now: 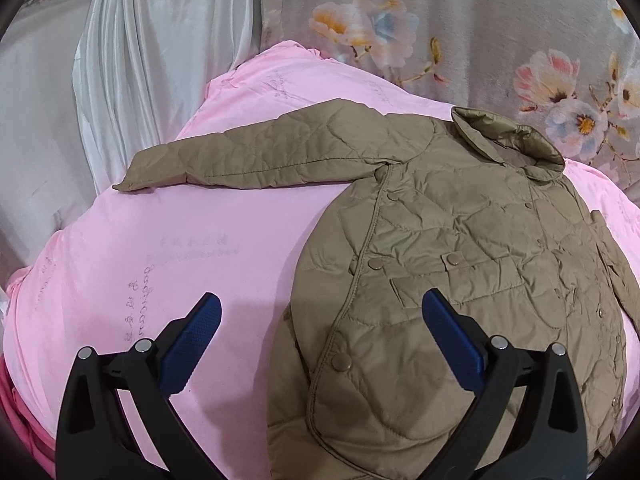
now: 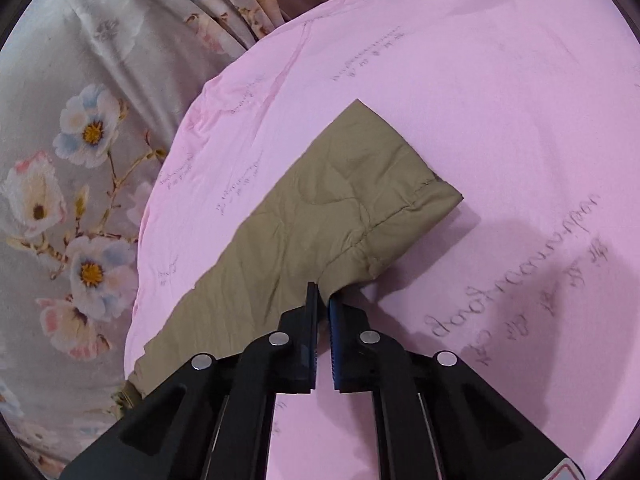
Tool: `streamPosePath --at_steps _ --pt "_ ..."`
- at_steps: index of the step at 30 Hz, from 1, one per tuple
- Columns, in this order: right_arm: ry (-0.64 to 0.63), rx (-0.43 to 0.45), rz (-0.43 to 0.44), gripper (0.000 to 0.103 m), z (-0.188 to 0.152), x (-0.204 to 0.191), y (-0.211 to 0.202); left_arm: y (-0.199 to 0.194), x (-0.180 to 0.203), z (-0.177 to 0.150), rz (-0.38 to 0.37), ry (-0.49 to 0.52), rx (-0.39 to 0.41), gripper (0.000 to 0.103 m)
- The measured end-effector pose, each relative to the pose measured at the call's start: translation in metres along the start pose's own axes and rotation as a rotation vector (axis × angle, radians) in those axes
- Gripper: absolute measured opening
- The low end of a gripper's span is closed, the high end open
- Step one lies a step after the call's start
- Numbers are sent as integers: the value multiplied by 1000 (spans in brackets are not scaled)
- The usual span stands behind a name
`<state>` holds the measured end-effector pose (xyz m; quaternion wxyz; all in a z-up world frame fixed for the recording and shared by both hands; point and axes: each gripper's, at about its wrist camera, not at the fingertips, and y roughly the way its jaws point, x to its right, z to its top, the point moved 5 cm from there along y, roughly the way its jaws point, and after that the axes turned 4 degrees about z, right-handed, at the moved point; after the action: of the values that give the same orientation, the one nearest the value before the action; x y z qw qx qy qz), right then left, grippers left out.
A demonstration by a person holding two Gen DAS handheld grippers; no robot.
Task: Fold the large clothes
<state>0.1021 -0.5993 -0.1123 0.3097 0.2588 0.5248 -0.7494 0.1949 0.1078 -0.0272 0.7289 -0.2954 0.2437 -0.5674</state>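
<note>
Black gripper arms with blue pads fill the bottom of both views. In the left wrist view, the left gripper [image 1: 320, 336] stands spread wide, holding nothing: its left pad hangs over the pink sheet [image 1: 160, 248] and its right pad over the front of the khaki quilted jacket [image 1: 460, 260], and whether that pad touches the fabric cannot be told. The jacket lies flat across the right and lower middle of the frame, with its collar [image 1: 508, 140] at the upper right. One sleeve [image 1: 248, 160] stretches out toward the left centre, flat on the sheet. Round snaps run down the front placket, and a flapped pocket [image 1: 456, 268] sits just above the right pad. Grey floral fabric [image 1: 480, 32] fills the upper right, and white satin cloth [image 1: 140, 60] hangs at the upper left.

In the right wrist view, the right gripper [image 2: 323, 300] is pressed nearly together at the lower centre of the frame, pinching the near edge of the jacket's other sleeve [image 2: 320, 216] close to the stitched cuff [image 2: 420, 196]. A thin fold of khaki fabric sits between the pads. This sleeve runs diagonally from the lower left to the centre right, lying on the pink sheet, whose faint printed lettering shows at the lower right. Floral fabric covers the left side of the frame.
</note>
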Motion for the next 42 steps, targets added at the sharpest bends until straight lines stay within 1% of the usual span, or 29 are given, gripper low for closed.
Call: streamPosePath --at_steps 3,5,6,8,10,12,13,16,19,21,23,25,27,29,30,31,32,33,35,36,37,39,42 --pt "-117 78 40 3 10 -48 -17 4 -3 3 10 -2 -2 98" --pt "-215 118 131 3 5 -100 -39 6 -5 5 16 -8 1 98" --pt "-301 140 199 3 -4 -141 -55 6 -6 7 20 -10 3 98" --pt "-448 165 287 3 -26 -199 -80 7 -7 9 23 -14 5 98" --pt "-637 160 410 3 -73 -271 -105 8 -7 11 22 -22 5 98" --pt "-785 117 506 3 -126 -320 -118 8 -8 14 21 -28 8 98" --pt "-824 105 540 3 -147 -337 -120 8 -9 14 21 -30 9 98" --pt "-986 -21 639 3 -236 -377 -112 8 -11 17 20 -37 11 98" --pt "-1101 -135 660 3 -313 -386 -88 10 -13 20 23 -37 12 98" --pt "-1153 -220 656 3 -359 -382 -68 11 -15 22 22 -35 13 98" --pt "-1195 -286 637 4 -399 -374 -49 13 -16 24 25 -31 13 98" --pt "-1230 -334 614 10 -428 -364 -34 16 -16 26 19 -25 9 98" --pt "-1236 -377 591 12 -445 -351 -20 18 -16 27 12 -24 6 98" --pt "-1234 -422 588 13 -459 -340 -10 21 -13 29 -9 -24 -1 98" --pt "-1231 -437 588 19 -463 -336 -8 22 -12 30 -19 -26 -4 98" --pt "-1226 -444 590 27 -465 -332 -8 24 -9 32 -37 -26 -10 98" --pt "-1222 -447 600 30 -465 -329 -11 25 -7 34 -52 -25 -15 98" --pt "-1212 -441 614 36 -460 -326 -16 27 -4 36 -71 -26 -22 98" --pt "-1180 -409 632 42 -442 -322 -27 32 8 42 -147 -31 -54 98" --pt "-1153 -387 631 47 -428 -319 -31 34 11 44 -172 -35 -67 98" --pt "-1128 -371 622 50 -415 -314 -33 39 19 48 -215 -44 -90 98" --pt "-1082 -348 580 54 -388 -303 -28 54 37 58 -295 -58 -138 98" --pt "-956 -337 468 55 -339 -275 -3 79 62 69 -346 -76 -193 98"
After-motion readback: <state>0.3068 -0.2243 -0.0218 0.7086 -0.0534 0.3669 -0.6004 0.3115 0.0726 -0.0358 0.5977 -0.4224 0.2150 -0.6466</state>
